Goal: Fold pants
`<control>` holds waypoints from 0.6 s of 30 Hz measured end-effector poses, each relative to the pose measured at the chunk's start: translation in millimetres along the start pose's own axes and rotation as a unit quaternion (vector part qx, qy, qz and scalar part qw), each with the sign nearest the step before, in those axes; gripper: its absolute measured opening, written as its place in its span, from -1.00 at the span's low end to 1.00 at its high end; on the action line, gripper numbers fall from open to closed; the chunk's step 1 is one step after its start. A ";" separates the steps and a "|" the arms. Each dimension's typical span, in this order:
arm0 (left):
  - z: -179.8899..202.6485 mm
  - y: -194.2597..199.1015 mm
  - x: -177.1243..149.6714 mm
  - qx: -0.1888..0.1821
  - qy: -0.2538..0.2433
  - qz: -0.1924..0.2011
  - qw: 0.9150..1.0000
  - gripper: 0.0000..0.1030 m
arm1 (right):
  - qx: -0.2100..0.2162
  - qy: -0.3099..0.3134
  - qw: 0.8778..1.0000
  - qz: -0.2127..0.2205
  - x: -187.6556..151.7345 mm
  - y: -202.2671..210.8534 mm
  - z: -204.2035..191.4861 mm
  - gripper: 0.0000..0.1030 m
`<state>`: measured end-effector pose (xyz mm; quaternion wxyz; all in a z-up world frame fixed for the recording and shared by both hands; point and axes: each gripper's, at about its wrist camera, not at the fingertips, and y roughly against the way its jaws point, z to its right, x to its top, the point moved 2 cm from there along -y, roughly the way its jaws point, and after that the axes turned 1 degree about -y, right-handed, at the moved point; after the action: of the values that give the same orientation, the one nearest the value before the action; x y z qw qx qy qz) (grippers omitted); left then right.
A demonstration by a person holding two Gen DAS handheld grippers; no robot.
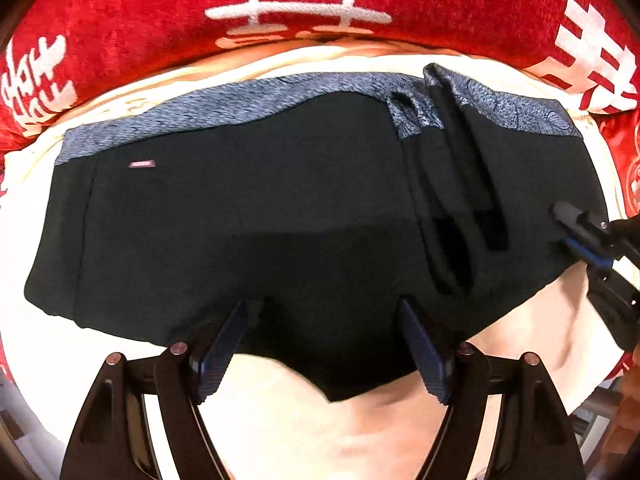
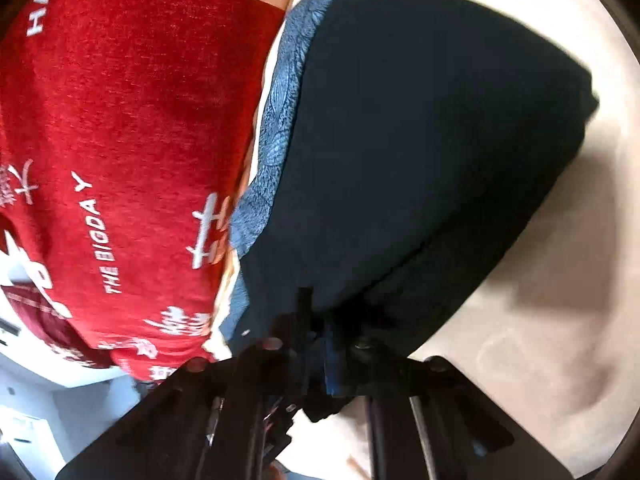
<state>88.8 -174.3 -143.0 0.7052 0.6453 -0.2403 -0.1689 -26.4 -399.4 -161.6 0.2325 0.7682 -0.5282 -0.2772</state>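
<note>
Pants [image 1: 248,216]: black, soft, limp, light; lie flat on the cream sheet [image 1: 288,420], just below the red blanket [image 1: 120,28]. Left gripper [image 1: 324,344] spread, empty, over their near hem. Right gripper [image 2: 320,320] clenched on their side edge. Best pinched at hems or waistband; cloth likely sags.

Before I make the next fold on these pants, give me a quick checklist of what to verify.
1. Right gripper shut on the black pants edge: ok.
2. Left gripper open, holding nothing: ok.
3. Pants lie flat: not ok, creases near the blue patterned waistband.
4. Pants fully on the cream sheet: ok.
5. Red blanket off the pants: ok.
</note>
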 end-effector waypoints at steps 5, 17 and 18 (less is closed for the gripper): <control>-19.7 20.6 -4.8 0.024 0.004 -0.003 1.000 0.52 | -0.049 0.086 0.995 -0.019 -18.3 0.3 -12.2 -0.90; 27.6 75.7 38.8 0.010 -0.016 0.055 0.998 0.53 | -0.090 0.194 0.975 -0.058 -28.5 45.5 -25.2 -0.19; 42.8 72.5 44.5 0.005 -0.022 0.059 0.998 0.53 | -0.093 0.209 0.973 -0.034 -24.1 61.3 -29.4 -0.19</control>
<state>96.6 -226.1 -63.5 0.7052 0.6296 -0.2944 -0.1398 -55.4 -395.4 -95.7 0.3983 0.8018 -0.4135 -0.1660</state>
